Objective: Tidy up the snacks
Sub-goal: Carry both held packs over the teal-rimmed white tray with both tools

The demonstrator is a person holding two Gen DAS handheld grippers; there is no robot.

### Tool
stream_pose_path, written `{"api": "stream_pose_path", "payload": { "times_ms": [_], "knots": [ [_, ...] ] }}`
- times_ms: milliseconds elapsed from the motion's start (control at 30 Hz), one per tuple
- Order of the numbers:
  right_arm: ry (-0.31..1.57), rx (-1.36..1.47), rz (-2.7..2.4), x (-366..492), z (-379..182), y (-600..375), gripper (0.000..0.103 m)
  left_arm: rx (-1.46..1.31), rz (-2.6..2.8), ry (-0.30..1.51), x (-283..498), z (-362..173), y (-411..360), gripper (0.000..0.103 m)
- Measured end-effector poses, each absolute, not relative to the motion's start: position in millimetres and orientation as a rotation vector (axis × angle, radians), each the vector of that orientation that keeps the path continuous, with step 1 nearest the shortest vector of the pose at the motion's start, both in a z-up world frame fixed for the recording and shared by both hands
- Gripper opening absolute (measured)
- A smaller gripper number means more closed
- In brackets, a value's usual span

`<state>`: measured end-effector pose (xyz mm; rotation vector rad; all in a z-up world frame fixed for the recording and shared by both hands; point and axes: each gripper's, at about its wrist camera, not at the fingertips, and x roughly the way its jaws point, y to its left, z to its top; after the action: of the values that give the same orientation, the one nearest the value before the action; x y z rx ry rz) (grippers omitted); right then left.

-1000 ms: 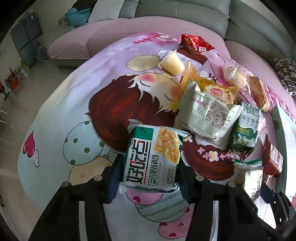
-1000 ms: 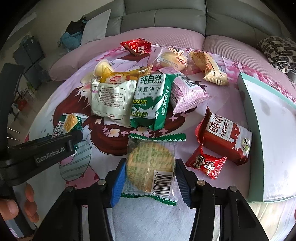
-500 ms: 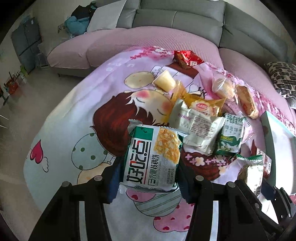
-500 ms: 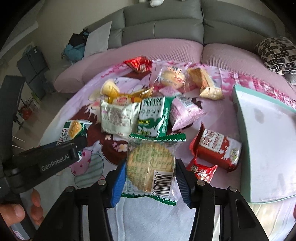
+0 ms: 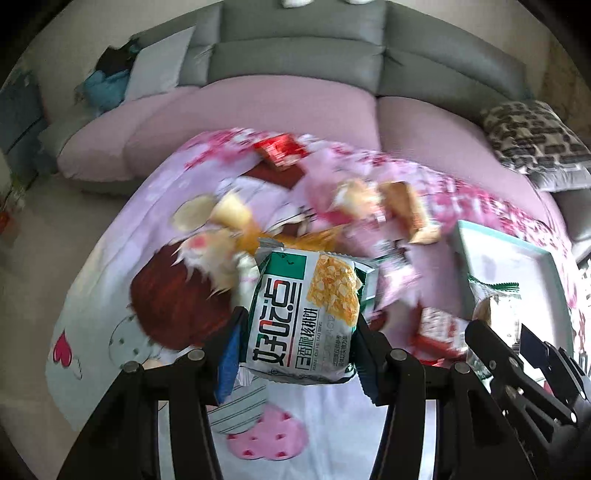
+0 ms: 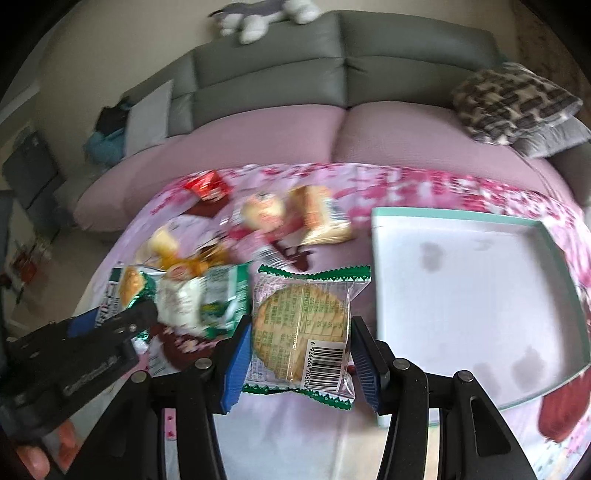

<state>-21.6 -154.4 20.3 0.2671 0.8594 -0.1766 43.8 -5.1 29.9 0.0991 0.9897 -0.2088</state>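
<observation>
My left gripper (image 5: 295, 354) is shut on a green and white walnut-cake packet (image 5: 308, 314), held up above the cartoon-print cloth (image 5: 110, 280). My right gripper (image 6: 299, 363) is shut on a clear biscuit packet with green zigzag ends (image 6: 303, 328), also lifted off the cloth. An empty white tray with a teal rim (image 6: 480, 295) lies just right of the biscuit packet. In the left wrist view the same tray (image 5: 517, 273) sits at the right, with the right gripper's frame (image 5: 517, 369) in front of it. Several snack packets (image 6: 295, 214) remain scattered on the cloth.
A grey sofa with pink seat cushions (image 6: 332, 129) runs behind the cloth, with a patterned pillow (image 6: 513, 107) at its right end and a plush toy (image 6: 266, 14) on its back. A red packet (image 5: 282, 149) lies at the far edge. A person's fingers (image 6: 33, 458) show bottom left.
Both grippers have risen with their packets and swung toward the right, so the tray looms larger and the snack pile has dropped lower and farther left. The scene now blurs from motion.
</observation>
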Motion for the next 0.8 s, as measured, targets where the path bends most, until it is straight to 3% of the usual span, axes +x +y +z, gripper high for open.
{"api": "stream_pose_path", "payload": {
  "times_ms": [333,800],
  "knots": [
    [0.824,0.333,-0.354,-28.3,31.3,-229.5,0.054,0.133,-0.359,0.954,49.5,51.9,-86.8,0.055],
    [0.819,0.426,-0.561,-34.3,19.9,-330.2,0.054,0.178,-0.457,0.964,67.7,26.4,-178.2,0.055]
  ]
}}
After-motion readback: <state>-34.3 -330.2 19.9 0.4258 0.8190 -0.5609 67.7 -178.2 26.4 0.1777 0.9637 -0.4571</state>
